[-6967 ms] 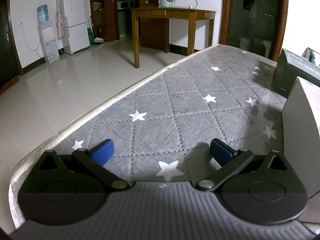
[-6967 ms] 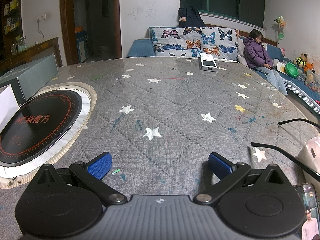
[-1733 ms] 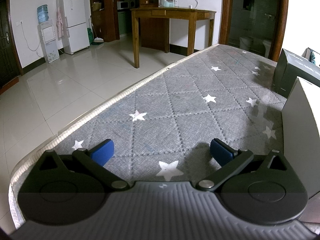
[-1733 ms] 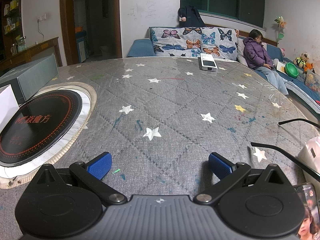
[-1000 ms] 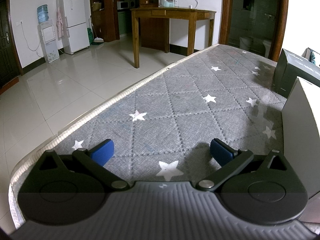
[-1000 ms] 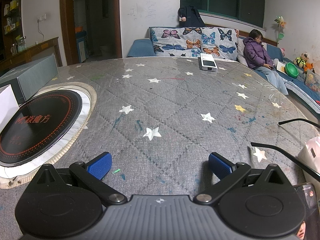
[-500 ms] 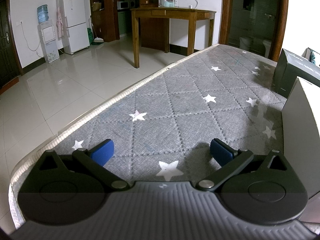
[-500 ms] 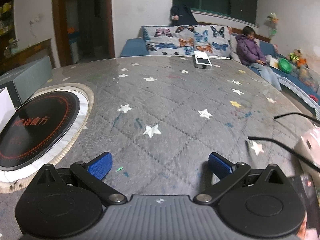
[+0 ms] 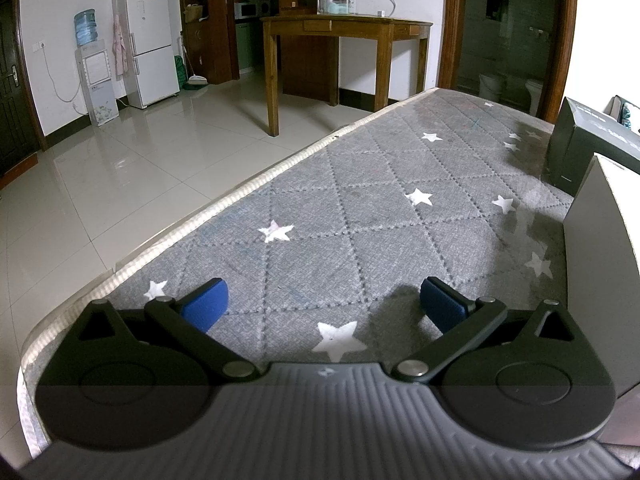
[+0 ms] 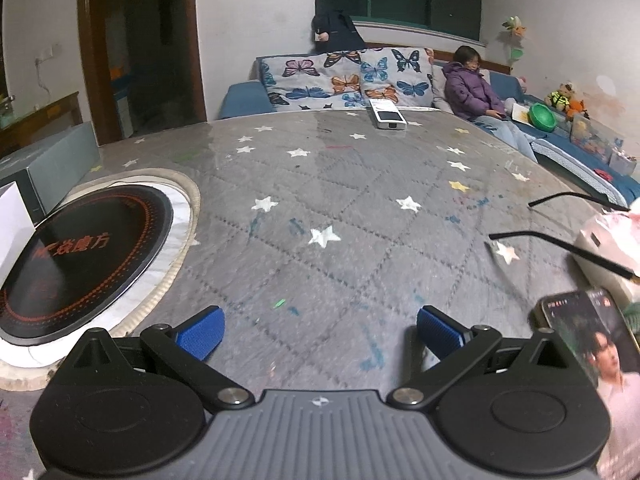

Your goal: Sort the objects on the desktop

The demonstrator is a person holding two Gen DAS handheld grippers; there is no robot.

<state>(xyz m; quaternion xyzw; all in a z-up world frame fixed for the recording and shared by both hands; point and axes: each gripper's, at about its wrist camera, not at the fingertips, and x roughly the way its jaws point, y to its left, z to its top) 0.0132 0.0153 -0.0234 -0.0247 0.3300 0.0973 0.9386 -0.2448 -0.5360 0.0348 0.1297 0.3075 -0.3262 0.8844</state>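
While both tools sit low over the grey star-quilted desk, the only clear writing is on the round black disc set in a pale marble ring: orange characters run across it, the last two reading 魔方, the first ones too blurred to tell. A lit phone lies just right of the right gripper, showing a person's picture and a small white caption that is too small to read. Beyond the phone lie black spectacles, their arms pointing back toward the disc, touching a whitish pink bag. Far past the disc, near the desk's far rim, rests a white remote-like device. Left of the disc stand a white box and a long grey carton.

The right gripper is released, blue pads wide apart with nothing between them. The left gripper is likewise spread and empty, close to the desk's edge, with the white box just to its right and a dark carton behind that, its pale lettering unreadable.

Compared with a second ago, the right view has swung toward the phone, so more of its screen shows and the disc sits further left; the left view is unchanged.
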